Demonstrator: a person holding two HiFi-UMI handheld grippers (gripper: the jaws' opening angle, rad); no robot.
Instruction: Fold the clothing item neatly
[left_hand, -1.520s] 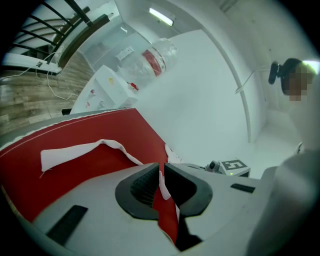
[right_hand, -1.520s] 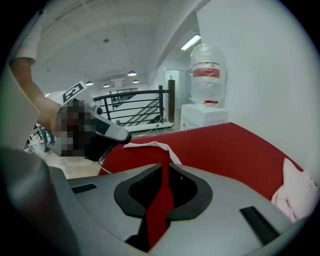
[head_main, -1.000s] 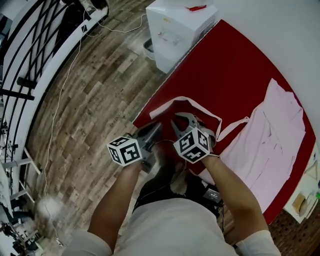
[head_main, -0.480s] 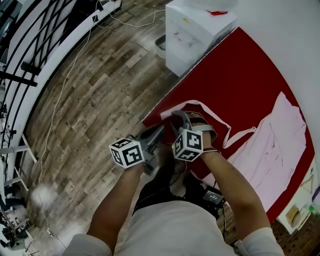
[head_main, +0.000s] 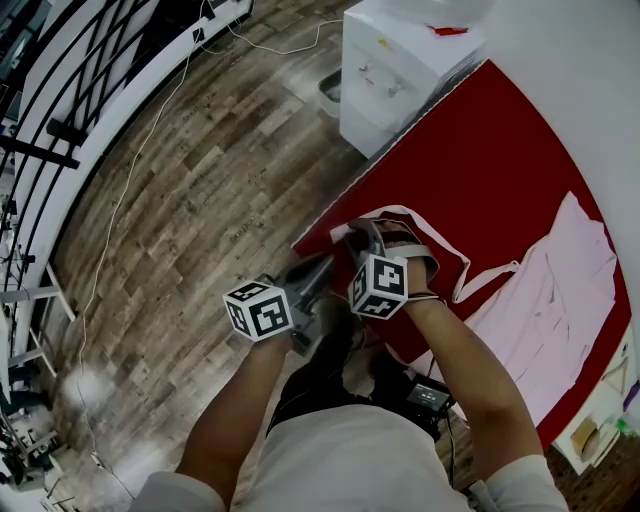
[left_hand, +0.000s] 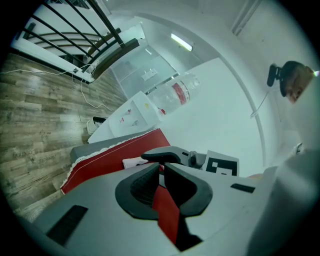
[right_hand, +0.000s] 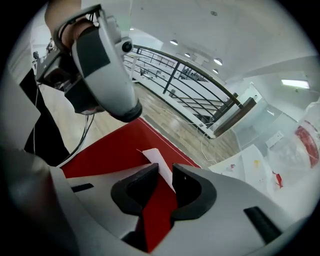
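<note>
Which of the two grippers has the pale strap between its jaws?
The right gripper: its jaws have just been opening and stand apart around the pale strap. The left gripper has its jaws together, with nothing between them.

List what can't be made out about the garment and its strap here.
- Pink garment: head view, far side cut off by the right edge.
- Strap end: head view, hidden under the right claw, whose jaws have just been opening; right gripper view shows it between them, contact unclear.
- Bottle label: left gripper view, too small to read.
</note>
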